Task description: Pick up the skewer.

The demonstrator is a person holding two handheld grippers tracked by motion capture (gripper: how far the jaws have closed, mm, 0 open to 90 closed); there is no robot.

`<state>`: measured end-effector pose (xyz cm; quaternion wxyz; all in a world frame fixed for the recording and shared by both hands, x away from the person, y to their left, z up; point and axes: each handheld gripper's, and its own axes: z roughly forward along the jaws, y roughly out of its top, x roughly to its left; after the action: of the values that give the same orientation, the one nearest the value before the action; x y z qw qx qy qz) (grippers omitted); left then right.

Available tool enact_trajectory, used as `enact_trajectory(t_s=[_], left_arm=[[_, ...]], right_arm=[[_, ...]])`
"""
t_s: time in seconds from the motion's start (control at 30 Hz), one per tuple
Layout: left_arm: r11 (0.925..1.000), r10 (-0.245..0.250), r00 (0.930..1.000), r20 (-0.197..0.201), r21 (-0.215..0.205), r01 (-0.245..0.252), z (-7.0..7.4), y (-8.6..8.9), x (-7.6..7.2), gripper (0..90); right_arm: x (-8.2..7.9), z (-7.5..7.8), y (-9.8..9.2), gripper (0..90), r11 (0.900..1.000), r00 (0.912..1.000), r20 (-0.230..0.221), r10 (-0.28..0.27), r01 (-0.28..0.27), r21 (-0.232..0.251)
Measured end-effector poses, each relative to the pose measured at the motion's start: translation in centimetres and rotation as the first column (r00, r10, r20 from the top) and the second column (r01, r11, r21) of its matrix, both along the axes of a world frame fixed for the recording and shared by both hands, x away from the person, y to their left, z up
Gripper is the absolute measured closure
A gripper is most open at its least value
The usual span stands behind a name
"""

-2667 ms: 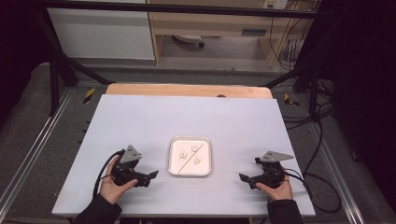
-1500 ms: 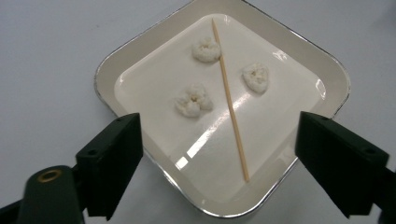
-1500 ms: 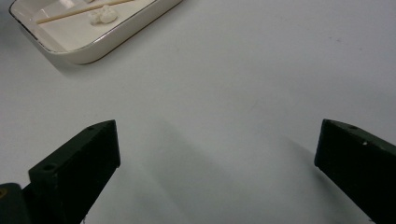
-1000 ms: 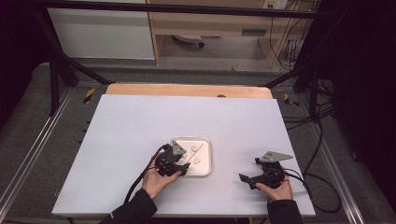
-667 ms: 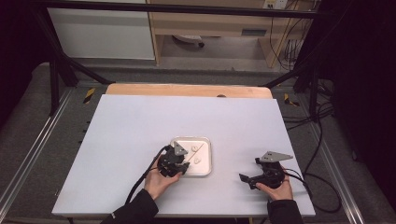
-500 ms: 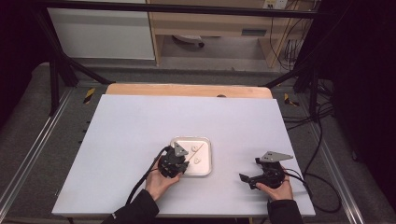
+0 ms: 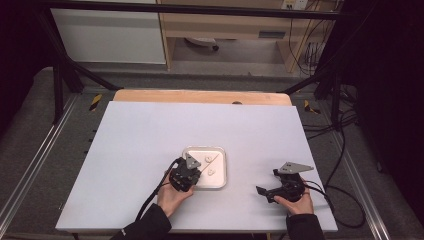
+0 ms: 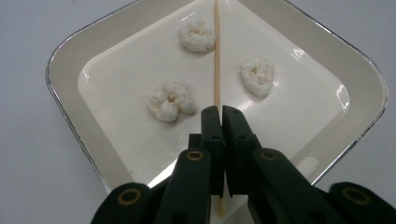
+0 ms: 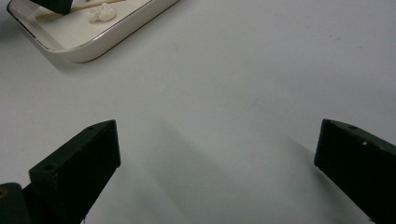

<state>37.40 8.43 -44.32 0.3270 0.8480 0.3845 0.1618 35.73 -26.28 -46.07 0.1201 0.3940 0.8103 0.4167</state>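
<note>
A square white tray [image 7: 220, 177] [image 8: 70, 70] with a metallic rim sits near the table's front middle. In it lie three small white puffy pieces [image 8: 171, 100] [image 8: 197, 36] [image 8: 257, 74] and a thin wooden skewer [image 8: 216, 56]. My left gripper [image 8: 221, 116] [image 7: 187, 172] is over the tray's near-left side, its jaws shut on the near end of the skewer. My right gripper [image 7: 270, 192] [image 9: 215, 154] rests low over the bare table to the right of the tray [image 9: 79, 51], jaws wide open with nothing between them.
The white tabletop [image 7: 150, 135] stretches wide on all sides of the tray. A wooden strip [image 7: 200, 96] runs along its far edge. Cables [image 7: 345, 200] trail off the right side.
My left gripper moved from the table's front left to the tray and has shut on the skewer. The right gripper stayed put.
</note>
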Motion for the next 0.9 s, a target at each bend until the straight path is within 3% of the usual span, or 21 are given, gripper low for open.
enact_trajectory(t_s=[0.43, 0.9], left_arm=[[0.9994, -0.014, 0.9999, 0.006, -0.03, 0.014, -0.2, 0.4, 0.0, 88.5], [0.9958, -0.044, 0.9986, 0.031, -0.079, 0.046, 0.9, 0.9, -0.4, 88.6]], right_arm=[[0.0, 0.0, 0.0, 0.9, 1.0, 1.0, -0.001, 0.001, -0.001, -0.001], [0.0, 0.0, 0.0, 1.0, 1.0, 1.0, 0.001, 0.004, -0.004, -0.003]])
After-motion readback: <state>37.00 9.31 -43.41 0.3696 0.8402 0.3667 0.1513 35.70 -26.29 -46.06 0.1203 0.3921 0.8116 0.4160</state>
